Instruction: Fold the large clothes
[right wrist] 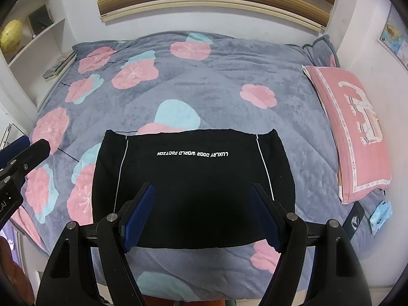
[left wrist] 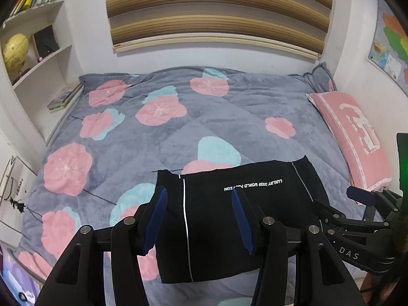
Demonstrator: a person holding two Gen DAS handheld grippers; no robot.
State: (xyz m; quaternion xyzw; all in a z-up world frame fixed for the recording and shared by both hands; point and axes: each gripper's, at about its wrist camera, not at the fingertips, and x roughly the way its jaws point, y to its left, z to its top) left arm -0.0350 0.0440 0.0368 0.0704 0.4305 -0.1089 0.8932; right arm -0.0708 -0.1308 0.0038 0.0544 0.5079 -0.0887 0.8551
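Observation:
A black garment (left wrist: 229, 219) with thin white piping and white lettering lies folded into a flat rectangle on the near part of the bed; it also shows in the right wrist view (right wrist: 193, 186). My left gripper (left wrist: 200, 219) is open and empty, held above the garment's left half. My right gripper (right wrist: 201, 214) is open and empty, above the garment's near edge. The right gripper also shows at the right edge of the left wrist view (left wrist: 362, 204), and the left gripper at the left edge of the right wrist view (right wrist: 28, 148).
The bed is covered by a grey quilt (right wrist: 229, 76) with pink and teal flowers. A pink pillow (right wrist: 349, 127) lies along the right side. A small blue object (right wrist: 381, 215) and a dark item (right wrist: 354, 219) lie near the pillow. Shelves (left wrist: 43, 58) stand left.

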